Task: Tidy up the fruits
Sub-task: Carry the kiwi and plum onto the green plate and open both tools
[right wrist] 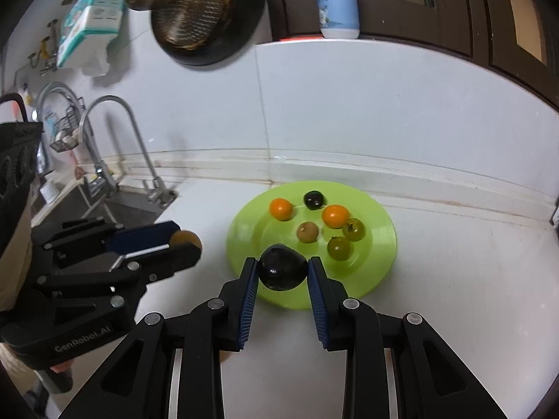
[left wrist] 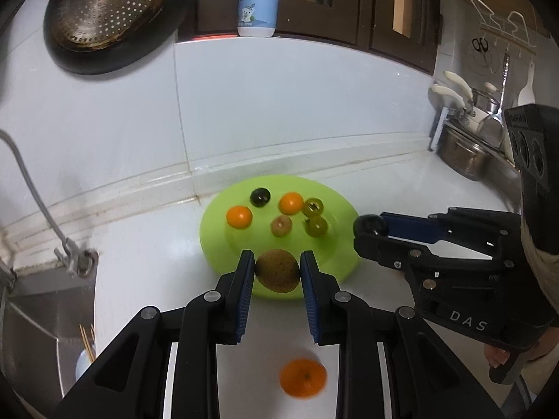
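Left gripper [left wrist: 277,270]: both blue pads pressed against a brown speckled fruit [left wrist: 277,275], held at the near rim of the green plate [left wrist: 216,223]. In the right wrist view the same tool [right wrist: 183,244] shows the fruit pinched at its tip.

Right gripper [right wrist: 282,274]: clamped on a dark glossy fruit [right wrist: 282,271], also over the plate's near edge. From the left camera this tool [left wrist: 370,228] sits just right of the plate, dark fruit at its tip.

On the plate: 2 orange fruits [left wrist: 239,217] [left wrist: 291,203], 1 small dark fruit [left wrist: 260,197], 1 brownish fruit [left wrist: 281,226], 2 green fruits [left wrist: 312,207] [left wrist: 316,226].

1 orange [left wrist: 303,378] lies on the white counter [left wrist: 146,251] below the left tool, apart from the plate.

Sink with faucet [right wrist: 115,146] to the left; blue-white bottle [left wrist: 258,0] on the ledge behind.
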A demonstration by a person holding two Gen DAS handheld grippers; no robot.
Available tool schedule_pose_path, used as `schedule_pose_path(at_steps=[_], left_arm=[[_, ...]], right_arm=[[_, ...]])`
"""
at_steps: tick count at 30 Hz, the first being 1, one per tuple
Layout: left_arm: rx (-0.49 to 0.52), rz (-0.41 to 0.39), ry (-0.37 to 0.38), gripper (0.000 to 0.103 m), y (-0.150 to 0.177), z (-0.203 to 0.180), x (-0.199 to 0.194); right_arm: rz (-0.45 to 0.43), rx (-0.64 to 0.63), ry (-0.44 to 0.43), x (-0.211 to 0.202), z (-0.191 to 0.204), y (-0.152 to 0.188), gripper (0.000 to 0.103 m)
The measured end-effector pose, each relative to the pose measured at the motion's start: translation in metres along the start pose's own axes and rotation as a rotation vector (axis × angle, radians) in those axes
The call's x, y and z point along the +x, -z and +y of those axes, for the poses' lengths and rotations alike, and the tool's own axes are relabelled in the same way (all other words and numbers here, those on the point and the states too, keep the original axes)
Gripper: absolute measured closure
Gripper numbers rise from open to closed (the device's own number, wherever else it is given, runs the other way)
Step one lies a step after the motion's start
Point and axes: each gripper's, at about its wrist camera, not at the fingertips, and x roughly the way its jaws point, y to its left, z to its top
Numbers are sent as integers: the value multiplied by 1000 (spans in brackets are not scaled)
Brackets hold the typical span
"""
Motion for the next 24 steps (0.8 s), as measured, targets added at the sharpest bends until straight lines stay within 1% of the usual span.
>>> schedule_pose_path(at_steps=[4, 7, 15, 21, 23, 24], left_arm=[[5, 22, 0, 76, -9, 7, 21], [-20, 52, 7, 76, -13, 13, 39], [-69, 180, 50, 76, -11, 21, 87], [-61, 224, 48, 76, -10, 19, 104], [-65, 227, 47, 75, -10, 19, 106], [-63, 226, 41, 72, -10, 19, 106]], right_arm=[[19, 6, 31, 16, -8, -6, 73], [51, 23, 35, 31, -15, -9, 73], [134, 24, 67, 67, -25, -6, 73], [168, 50, 57, 83, -34, -3, 73], [174, 60, 54, 87, -37, -2, 73], [175, 63, 53, 89, -38, -3, 73]])
